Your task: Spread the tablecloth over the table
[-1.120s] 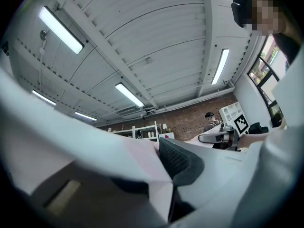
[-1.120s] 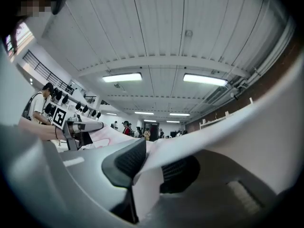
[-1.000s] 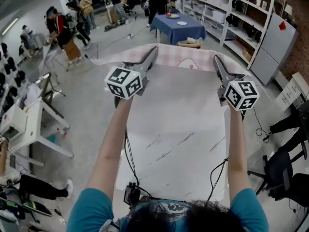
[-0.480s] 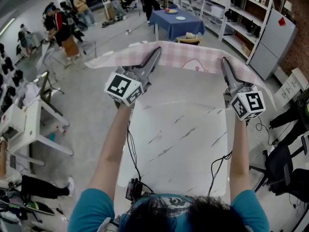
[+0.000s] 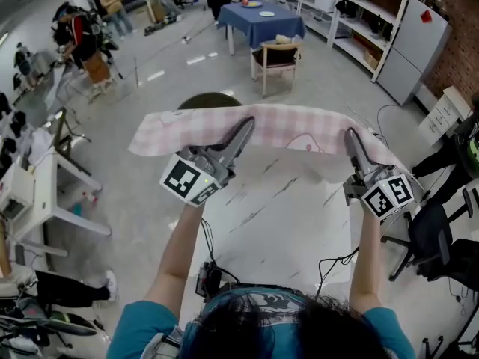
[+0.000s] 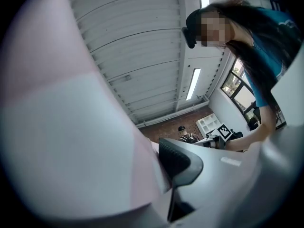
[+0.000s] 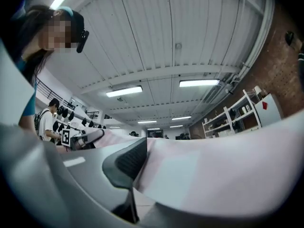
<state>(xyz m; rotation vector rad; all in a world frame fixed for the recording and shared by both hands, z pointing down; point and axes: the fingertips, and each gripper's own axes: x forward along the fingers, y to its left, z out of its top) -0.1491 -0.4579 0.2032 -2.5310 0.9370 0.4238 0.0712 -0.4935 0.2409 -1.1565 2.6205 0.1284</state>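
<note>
A pink checked tablecloth [image 5: 284,126] hangs stretched between my two grippers above the far end of the white marbled table [image 5: 277,230]. My left gripper [image 5: 243,129] is shut on its near edge at the left, where the cloth [image 6: 71,141] fills the space beside the dark pad [image 6: 178,163]. My right gripper [image 5: 350,137] is shut on the same edge at the right. Its jaws have just been closing, with cloth [image 7: 228,165] pressed against the pad [image 7: 128,163]. The cloth's left end droops past the table's side. Each gripper's second finger is hidden by cloth.
Beyond the table stand a wooden chair [image 5: 275,57] and a blue-covered table [image 5: 258,17]. Shelves [image 5: 359,13] and a grey cabinet [image 5: 412,47] line the right wall. An office chair [image 5: 441,238] sits close on the right, a white desk [image 5: 37,193] on the left, people [image 5: 78,40] at back left.
Both grippers have come toward me and down with the tablecloth held between them. The cloth's edge now lies lower over the far part of the table.
</note>
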